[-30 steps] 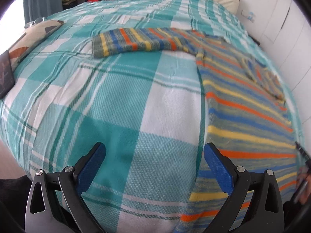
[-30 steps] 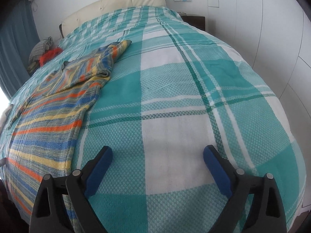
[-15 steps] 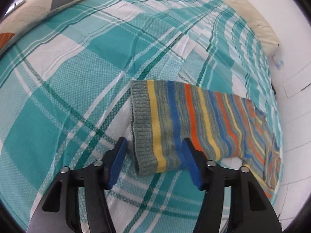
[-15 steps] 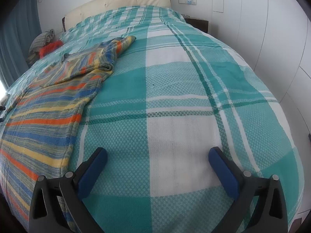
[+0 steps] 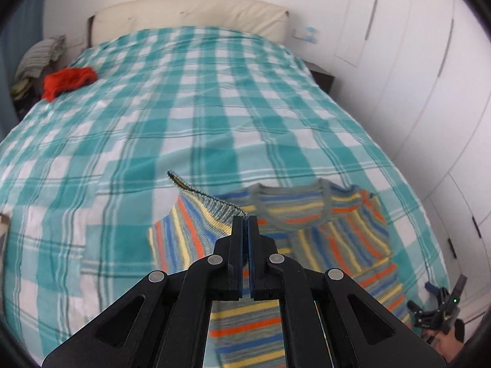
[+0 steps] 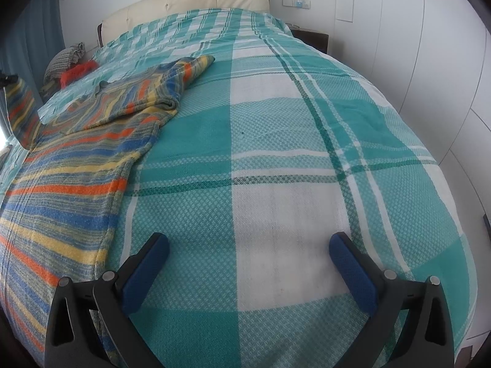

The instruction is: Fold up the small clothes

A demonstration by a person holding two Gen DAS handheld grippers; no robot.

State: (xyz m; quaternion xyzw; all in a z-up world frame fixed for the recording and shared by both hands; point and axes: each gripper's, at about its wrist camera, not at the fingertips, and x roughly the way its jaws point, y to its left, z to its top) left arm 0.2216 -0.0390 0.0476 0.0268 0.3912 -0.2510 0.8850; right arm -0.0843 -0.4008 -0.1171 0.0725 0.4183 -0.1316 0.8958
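Note:
A small striped knit sweater (image 5: 337, 230), in blue, orange, yellow and grey, lies on the teal checked bedspread (image 5: 184, 116). My left gripper (image 5: 245, 219) is shut on the cuff of its left sleeve (image 5: 196, 214) and holds it lifted above the bed. In the right wrist view the sweater (image 6: 76, 168) spreads along the left, its other sleeve folded across the chest. There the raised sleeve (image 6: 21, 113) hangs at the far left edge. My right gripper (image 6: 248, 270) stands open low over bare bedspread to the right of the sweater's hem, with nothing between its fingers.
A red garment (image 5: 69, 81) and a pile of grey clothes (image 5: 40, 58) lie at the bed's far left corner. The cream headboard (image 5: 190, 12) is at the back. White wardrobe doors (image 5: 429, 61) run along the right side. My right gripper (image 5: 438, 309) shows at the lower right.
My left gripper closed on the sleeve cuff and rose, carrying the sleeve up and towards the sweater's body. The right gripper has hardly moved.

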